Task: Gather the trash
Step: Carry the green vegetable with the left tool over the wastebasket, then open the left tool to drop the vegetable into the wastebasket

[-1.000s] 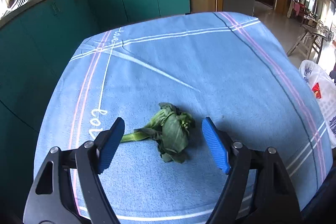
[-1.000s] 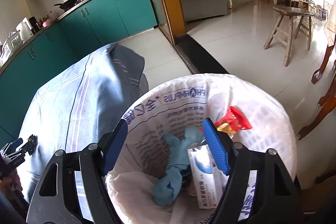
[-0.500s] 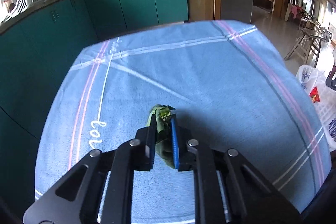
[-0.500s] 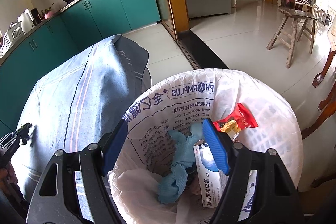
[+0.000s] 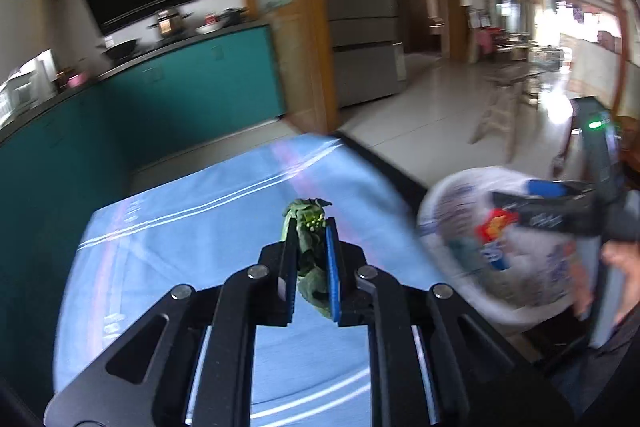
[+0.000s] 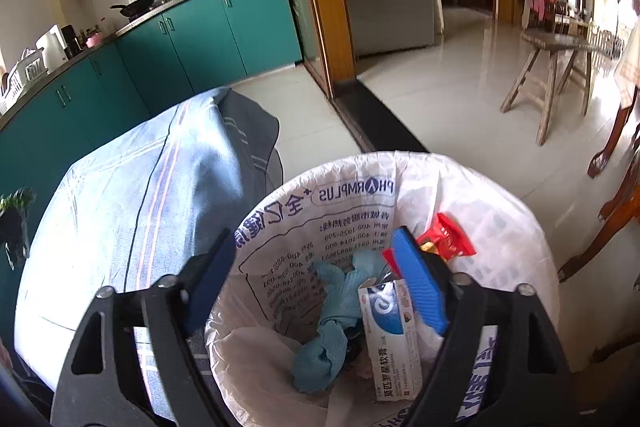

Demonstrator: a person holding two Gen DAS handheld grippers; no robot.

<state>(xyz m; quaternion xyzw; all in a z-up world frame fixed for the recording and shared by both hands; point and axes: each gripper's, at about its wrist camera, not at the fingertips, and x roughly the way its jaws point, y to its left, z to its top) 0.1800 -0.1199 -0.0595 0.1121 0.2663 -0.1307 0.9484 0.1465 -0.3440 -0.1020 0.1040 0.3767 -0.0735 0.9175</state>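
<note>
With its pads pinched tight on the wilted greens (image 5: 308, 227), the left gripper (image 5: 311, 247) has the scrap up off the blue cloth (image 5: 192, 227), leaves poking out past the tips and a limp bit dangling below. That firm squeeze makes sense: soft, floppy stuff like this slips out of a loose hold. Over to the right, off the table edge, sits the bin (image 6: 520, 227), lined with a white printed bag, and that looks like where the greens are headed. The right gripper (image 6: 316, 283) hangs over the bin's mouth with its fingers spread wide, holding nothing, apparently just parked there. Down inside the bin: a crumpled blue glove (image 6: 332, 323), a white-and-blue carton (image 6: 394, 343) standing on end, and a red wrapper (image 6: 450, 239) up against the liner. Plenty of room for the greens.
</note>
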